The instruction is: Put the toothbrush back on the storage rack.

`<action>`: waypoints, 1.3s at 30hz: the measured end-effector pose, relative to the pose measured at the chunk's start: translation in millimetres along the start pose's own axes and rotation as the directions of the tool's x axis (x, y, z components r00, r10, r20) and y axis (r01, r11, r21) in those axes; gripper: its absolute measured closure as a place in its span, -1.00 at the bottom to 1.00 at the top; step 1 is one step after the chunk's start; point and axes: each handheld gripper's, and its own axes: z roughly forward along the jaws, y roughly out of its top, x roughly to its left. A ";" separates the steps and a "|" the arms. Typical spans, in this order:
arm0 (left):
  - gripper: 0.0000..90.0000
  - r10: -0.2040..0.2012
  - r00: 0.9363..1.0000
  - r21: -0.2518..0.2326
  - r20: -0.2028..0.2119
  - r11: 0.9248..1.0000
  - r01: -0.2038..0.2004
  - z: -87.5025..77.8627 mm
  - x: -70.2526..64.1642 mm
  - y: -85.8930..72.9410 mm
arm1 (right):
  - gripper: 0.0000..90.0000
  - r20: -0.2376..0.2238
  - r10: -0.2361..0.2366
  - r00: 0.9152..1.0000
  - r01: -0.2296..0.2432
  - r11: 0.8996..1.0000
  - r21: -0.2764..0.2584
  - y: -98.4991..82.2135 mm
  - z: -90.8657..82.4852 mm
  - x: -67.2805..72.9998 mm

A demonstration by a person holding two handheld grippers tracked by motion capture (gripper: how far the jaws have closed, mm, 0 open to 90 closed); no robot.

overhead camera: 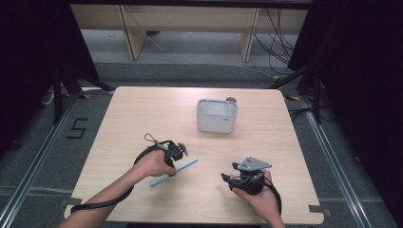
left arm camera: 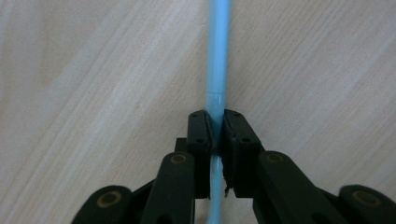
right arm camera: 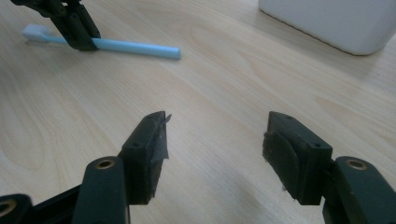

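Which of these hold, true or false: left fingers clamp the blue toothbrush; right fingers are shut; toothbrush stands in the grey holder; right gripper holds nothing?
1. The left gripper clamps the blue toothbrush. True.
2. The right gripper has its fingers shut. False: they stand wide apart.
3. The toothbrush stands in the grey holder. False: it lies flat on the table.
4. The right gripper holds nothing. True.

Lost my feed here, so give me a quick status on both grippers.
Left gripper shut on blue toothbrush, flat on table. Right gripper open, empty. Grey holder apart; nothing between.
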 end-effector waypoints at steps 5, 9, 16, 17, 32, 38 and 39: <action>0.85 0.082 0.997 -0.018 -0.006 0.996 -0.082 -1.0 -1.6 -2.5 | -0.10 -0.013 -0.015 1.000 0.015 1.000 0.007 0.2 1.6 0.3; 0.85 0.131 0.991 -0.043 0.016 0.991 -0.130 -2.8 -2.9 -7.5 | -0.07 -0.029 -0.037 0.999 0.038 0.999 0.028 1.8 3.5 2.7; 0.85 0.261 0.965 -0.064 0.014 0.963 -0.260 -21.3 -16.2 -13.4 | 0.03 -0.105 -0.159 0.982 0.169 0.981 0.095 13.8 9.3 7.3; 0.85 0.278 0.960 -0.073 0.015 0.958 -0.277 -23.0 -18.9 -14.0 | 0.04 -0.124 -0.186 0.975 0.199 0.975 0.101 17.0 10.4 8.4; 0.85 0.422 0.906 -0.095 0.033 0.904 -0.418 -34.2 -44.8 -15.3 | 0.20 -0.347 -0.366 0.863 0.426 0.897 0.115 49.2 30.1 24.5; 0.85 0.443 0.896 -0.102 0.032 0.893 -0.438 -37.0 -47.9 -14.0 | 0.30 -0.391 -0.391 0.833 0.464 0.879 0.111 53.9 33.3 30.6; 0.85 0.446 0.894 -0.101 0.032 0.892 -0.441 -37.1 -48.2 -13.5 | 0.32 -0.398 -0.394 0.828 0.470 0.876 0.110 54.5 33.3 30.6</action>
